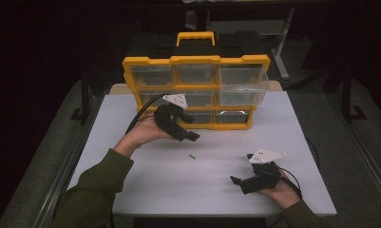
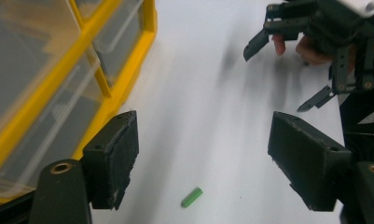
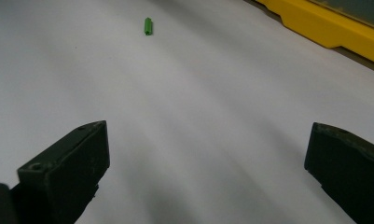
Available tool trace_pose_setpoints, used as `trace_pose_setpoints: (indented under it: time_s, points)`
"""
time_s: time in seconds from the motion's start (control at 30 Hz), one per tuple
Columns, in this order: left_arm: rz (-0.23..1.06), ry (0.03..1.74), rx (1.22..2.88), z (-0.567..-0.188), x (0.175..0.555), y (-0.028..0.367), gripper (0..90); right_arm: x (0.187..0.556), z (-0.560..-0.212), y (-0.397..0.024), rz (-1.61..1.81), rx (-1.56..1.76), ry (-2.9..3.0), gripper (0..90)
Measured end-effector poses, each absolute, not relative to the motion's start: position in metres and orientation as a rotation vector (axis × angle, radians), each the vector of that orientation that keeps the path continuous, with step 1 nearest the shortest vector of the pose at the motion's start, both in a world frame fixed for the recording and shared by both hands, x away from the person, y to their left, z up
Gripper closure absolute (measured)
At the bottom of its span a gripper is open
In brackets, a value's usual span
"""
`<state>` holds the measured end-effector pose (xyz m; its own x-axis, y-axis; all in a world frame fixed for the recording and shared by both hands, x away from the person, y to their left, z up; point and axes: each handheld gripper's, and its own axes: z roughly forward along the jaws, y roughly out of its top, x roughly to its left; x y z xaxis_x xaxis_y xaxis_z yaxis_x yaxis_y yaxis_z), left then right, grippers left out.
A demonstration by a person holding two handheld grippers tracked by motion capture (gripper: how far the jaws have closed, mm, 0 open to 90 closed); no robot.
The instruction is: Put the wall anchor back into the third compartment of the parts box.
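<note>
A small green peg (image 1: 192,156) lies loose on the white table (image 1: 131,185), seen close in the left gripper view (image 2: 191,197) and farther off in the right gripper view (image 3: 148,26). My left gripper (image 1: 190,135) hovers just above and behind the peg, tilted down. Its jaws stand open (image 2: 203,158) with the peg on the table between and below them, untouched. My right gripper (image 1: 235,180) rests low near the front right of the table, pointing left toward the peg. It is open (image 3: 205,158) and holds nothing, and also appears in the left gripper view (image 2: 275,79).
A yellow-framed organiser (image 1: 197,61) with clear drawers stands upright at the back of the table, just behind the left gripper (image 2: 124,70) (image 3: 324,28). Its upper right drawer (image 1: 242,78) sticks out a little. Dark floor surrounds the table.
</note>
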<state>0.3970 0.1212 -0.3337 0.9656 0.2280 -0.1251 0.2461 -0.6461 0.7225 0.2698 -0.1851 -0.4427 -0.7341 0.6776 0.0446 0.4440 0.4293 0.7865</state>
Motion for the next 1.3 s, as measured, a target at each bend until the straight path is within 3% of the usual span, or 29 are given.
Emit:
trace_pose_setpoints:
  time_s: [0.5,0.83,1.3]
  points:
    - [-0.042,0.317,2.322,-0.387,0.389,0.126,22.3,0.270,-0.443,-0.185,1.190,0.975,2.415,0.0]
    - [-0.051,0.318,2.330,-0.414,0.384,0.127,26.5,0.270,-0.444,-0.184,1.179,0.967,2.418,0.0]
    - [-0.070,0.309,2.340,-0.434,0.386,0.125,52.7,0.270,-0.445,-0.184,1.173,0.966,2.423,0.0]
